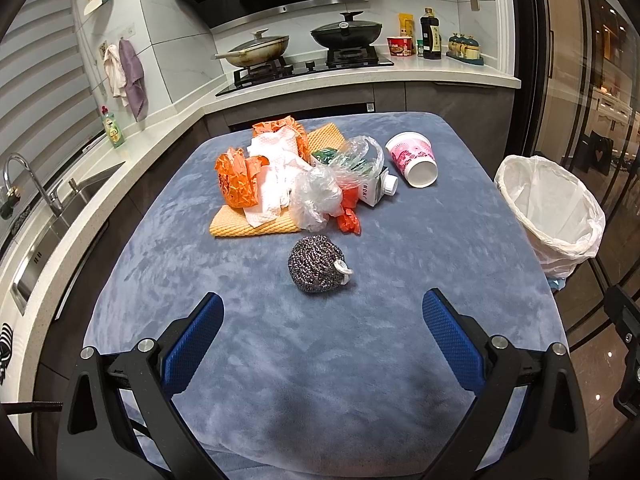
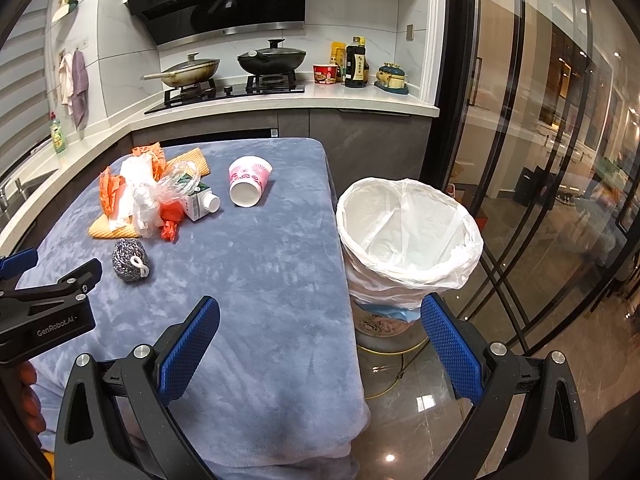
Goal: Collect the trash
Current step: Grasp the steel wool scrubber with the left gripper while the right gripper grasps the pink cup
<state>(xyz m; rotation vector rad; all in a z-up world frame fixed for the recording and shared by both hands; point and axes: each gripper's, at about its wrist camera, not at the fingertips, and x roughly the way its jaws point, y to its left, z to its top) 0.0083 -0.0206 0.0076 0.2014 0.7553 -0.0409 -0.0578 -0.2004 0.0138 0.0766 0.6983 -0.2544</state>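
A trash pile lies on the blue-covered table (image 1: 280, 340): orange wrappers (image 1: 236, 180), white paper towel (image 1: 276, 172), clear plastic bag (image 1: 320, 196), a small milk carton (image 1: 378, 190) and a pink paper cup (image 1: 414, 158) on its side. A steel scourer (image 1: 318, 264) lies nearest. My left gripper (image 1: 322, 320) is open and empty, just short of the scourer. My right gripper (image 2: 320, 324) is open and empty over the table's right edge. The white-lined bin (image 2: 408, 232) stands on the floor right of the table. The cup (image 2: 250, 180), carton (image 2: 200, 200) and scourer (image 2: 130, 260) also show in the right wrist view.
An orange waffle cloth (image 1: 248, 226) lies under the pile. A counter with a sink (image 1: 48, 216), stove and pans (image 1: 344, 34) runs behind and left. Glass doors (image 2: 540, 160) stand on the right. The left gripper's body (image 2: 44, 304) shows at the right view's left edge.
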